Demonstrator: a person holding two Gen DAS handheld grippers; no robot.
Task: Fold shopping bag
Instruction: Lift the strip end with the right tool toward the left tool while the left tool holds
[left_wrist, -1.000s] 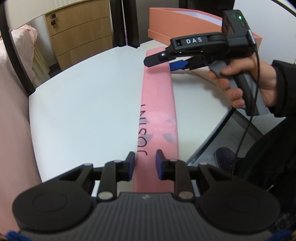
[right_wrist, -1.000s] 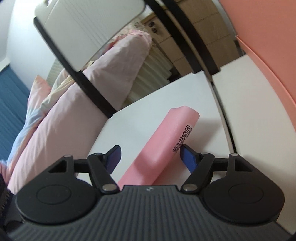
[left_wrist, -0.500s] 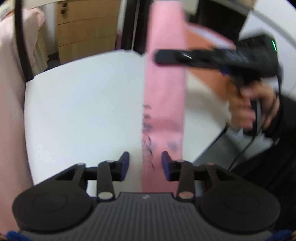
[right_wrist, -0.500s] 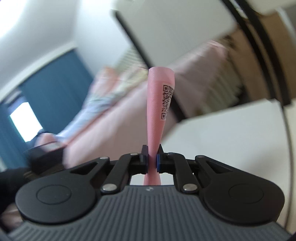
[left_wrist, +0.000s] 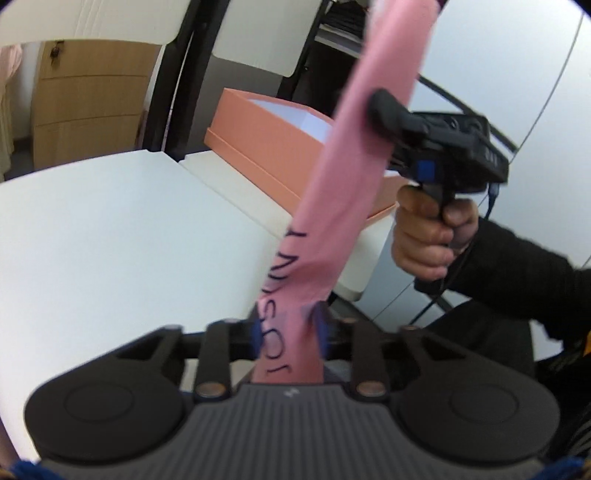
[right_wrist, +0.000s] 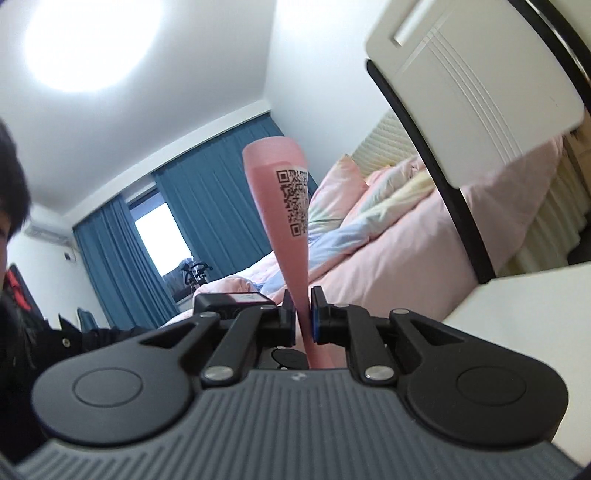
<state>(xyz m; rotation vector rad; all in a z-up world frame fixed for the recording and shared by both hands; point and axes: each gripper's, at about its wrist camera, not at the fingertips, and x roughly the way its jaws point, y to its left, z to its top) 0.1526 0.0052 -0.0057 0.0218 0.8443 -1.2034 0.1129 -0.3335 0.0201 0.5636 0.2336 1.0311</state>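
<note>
The pink shopping bag (left_wrist: 354, 155), folded into a long narrow strip with dark lettering, hangs in the air above the white table (left_wrist: 110, 236). My left gripper (left_wrist: 288, 326) is shut on its near end. My right gripper (right_wrist: 303, 317) is shut on the far end, where a QR code is printed on the bag (right_wrist: 284, 199). In the left wrist view the right gripper (left_wrist: 380, 107) holds the strip high, tilted up and to the right.
An open orange box (left_wrist: 266, 144) stands at the back of the table. A wooden drawer cabinet (left_wrist: 85, 99) is at the far left. A bed with pink bedding (right_wrist: 388, 251) and blue curtains (right_wrist: 122, 254) lie beyond the table.
Both grippers have closed on the bag's ends. The right gripper lifted its end off the table and the left end rose too, so the strip now hangs taut in the air.
</note>
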